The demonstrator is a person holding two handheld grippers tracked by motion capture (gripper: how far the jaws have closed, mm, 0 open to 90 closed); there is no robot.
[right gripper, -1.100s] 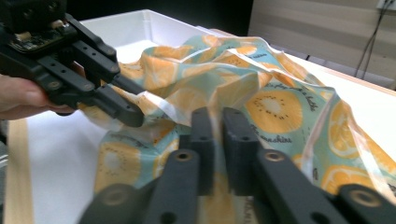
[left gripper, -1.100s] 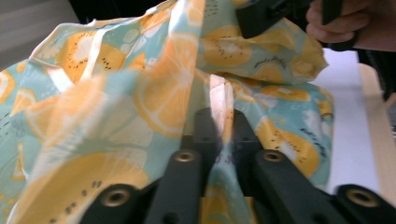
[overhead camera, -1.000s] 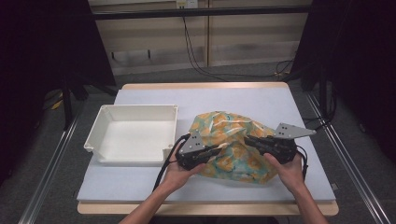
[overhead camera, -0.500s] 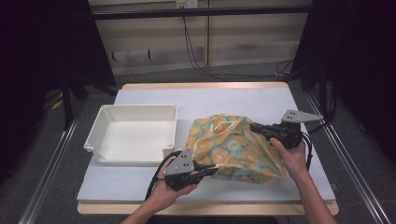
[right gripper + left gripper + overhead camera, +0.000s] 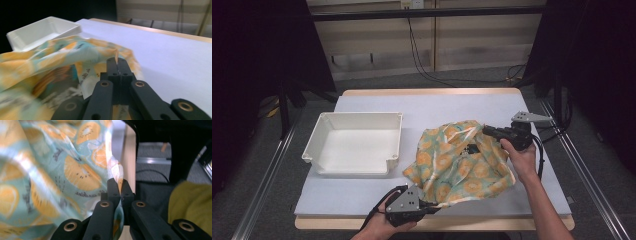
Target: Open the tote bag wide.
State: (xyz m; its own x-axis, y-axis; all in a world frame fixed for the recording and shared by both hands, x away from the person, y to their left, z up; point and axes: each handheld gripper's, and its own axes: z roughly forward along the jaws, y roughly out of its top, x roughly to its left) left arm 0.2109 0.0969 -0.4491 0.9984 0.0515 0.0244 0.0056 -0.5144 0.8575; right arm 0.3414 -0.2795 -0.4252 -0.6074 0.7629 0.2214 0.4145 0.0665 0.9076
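A crumpled teal cloth printed with orange citrus slices (image 5: 459,162) lies stretched between two black claws. The left claw (image 5: 432,206), nearest the person, pinches its lower edge; the right claw (image 5: 487,129), beyond it, pinches its upper edge. An open white plastic tray (image 5: 324,131) sits well apart, to the left of both claws, on the pale grey tabletop (image 5: 452,107), with nothing between.

A pale table (image 5: 377,102) stands on grey floor (image 5: 462,80) before beige wall panels (image 5: 472,35).
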